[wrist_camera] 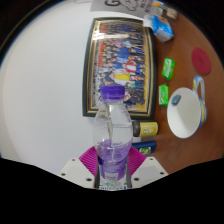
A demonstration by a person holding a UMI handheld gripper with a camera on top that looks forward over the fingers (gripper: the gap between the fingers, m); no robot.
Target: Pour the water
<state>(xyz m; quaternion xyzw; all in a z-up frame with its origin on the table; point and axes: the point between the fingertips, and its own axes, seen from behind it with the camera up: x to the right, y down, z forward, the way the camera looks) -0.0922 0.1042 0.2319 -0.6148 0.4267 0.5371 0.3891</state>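
Water bottle (112, 135), purple-capped, stands upright, pinched between the gripper (113, 165) fingers; held level so nothing spills. White mug (184, 111) waits right of the bottle, apparently the pour's target.

We are holding our gripper (112, 168) level and pointing forward, its two fingers (84, 165) pressing their magenta pads (92, 160) inward on what sits between them.

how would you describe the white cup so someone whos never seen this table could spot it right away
Start at the wooden table beside the big framed group photo. Beyond the gripper, whose fingers press on a clear water bottle with a purple cap, look to the bottle's right. The white cup lies there, the only large white round vessel among small green and yellow packets.
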